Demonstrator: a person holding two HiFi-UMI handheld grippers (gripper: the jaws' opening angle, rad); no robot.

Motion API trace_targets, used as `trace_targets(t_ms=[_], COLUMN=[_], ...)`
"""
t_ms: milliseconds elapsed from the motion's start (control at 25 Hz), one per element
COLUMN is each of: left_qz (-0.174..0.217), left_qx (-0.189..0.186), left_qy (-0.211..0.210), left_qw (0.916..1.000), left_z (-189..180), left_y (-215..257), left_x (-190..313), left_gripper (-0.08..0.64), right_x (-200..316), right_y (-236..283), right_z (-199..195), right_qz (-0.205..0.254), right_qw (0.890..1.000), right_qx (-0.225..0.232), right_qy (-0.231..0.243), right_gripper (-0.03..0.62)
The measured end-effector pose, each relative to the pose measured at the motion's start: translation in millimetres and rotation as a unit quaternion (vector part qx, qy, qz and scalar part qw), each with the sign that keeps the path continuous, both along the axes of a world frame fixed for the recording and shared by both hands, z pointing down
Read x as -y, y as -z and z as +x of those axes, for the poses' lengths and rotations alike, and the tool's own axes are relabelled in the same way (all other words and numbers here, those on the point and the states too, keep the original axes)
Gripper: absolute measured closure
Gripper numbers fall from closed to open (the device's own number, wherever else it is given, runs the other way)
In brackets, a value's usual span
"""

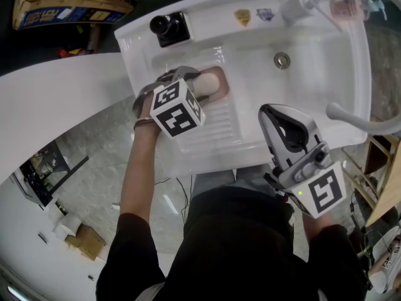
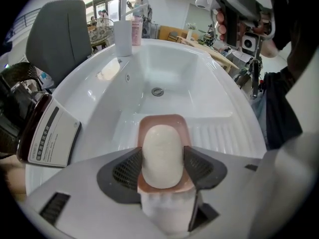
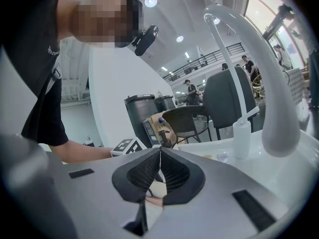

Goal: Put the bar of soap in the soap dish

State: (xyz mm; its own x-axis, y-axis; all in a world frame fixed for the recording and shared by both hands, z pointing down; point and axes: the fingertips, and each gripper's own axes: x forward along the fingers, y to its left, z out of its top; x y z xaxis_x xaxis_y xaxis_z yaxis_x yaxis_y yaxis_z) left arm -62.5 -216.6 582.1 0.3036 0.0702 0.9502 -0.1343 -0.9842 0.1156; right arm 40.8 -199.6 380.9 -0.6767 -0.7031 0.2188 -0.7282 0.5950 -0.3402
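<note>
Gripping the bar of soap (image 2: 162,146) with the left gripper (image 2: 162,167), pointed steeply down, pads against both long sides, jaws spread wide (about as wide as the bar itself). Resting it in the pink soap dish (image 2: 164,120) on the sink's (image 1: 301,80) ribbed ledge, beside the basin. Holding the right gripper (image 3: 158,166) at the sink's near rim, well apart from the dish, jaws closed together on nothing.

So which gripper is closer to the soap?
Left. The left gripper holds the soap between its jaws; the right gripper hangs shut by the sink's front edge, away from it.
</note>
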Motion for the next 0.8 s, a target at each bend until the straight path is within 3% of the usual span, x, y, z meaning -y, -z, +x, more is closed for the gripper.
trace_targets(t_ms=[560,800], left_qz=[0.014,0.012], left_qx=[-0.008,-0.035], left_qy=[0.017,0.055], left_qw=[0.9997,0.9978], left_z=[-5.5,-8.5], left_y=[11.3,30.0], left_x=[-3.1,-6.0], left_gripper=[0.254,0.25], right_x=[-11.2,-14.3], right_y=[10.9,21.8], right_z=[6.9,12.7], right_qz=[0.01,0.029], right_qw=[1.0,0.999], right_qx=[-0.011,-0.025], right_qy=[-0.001,-0.003], right_gripper=[0.571,0.571])
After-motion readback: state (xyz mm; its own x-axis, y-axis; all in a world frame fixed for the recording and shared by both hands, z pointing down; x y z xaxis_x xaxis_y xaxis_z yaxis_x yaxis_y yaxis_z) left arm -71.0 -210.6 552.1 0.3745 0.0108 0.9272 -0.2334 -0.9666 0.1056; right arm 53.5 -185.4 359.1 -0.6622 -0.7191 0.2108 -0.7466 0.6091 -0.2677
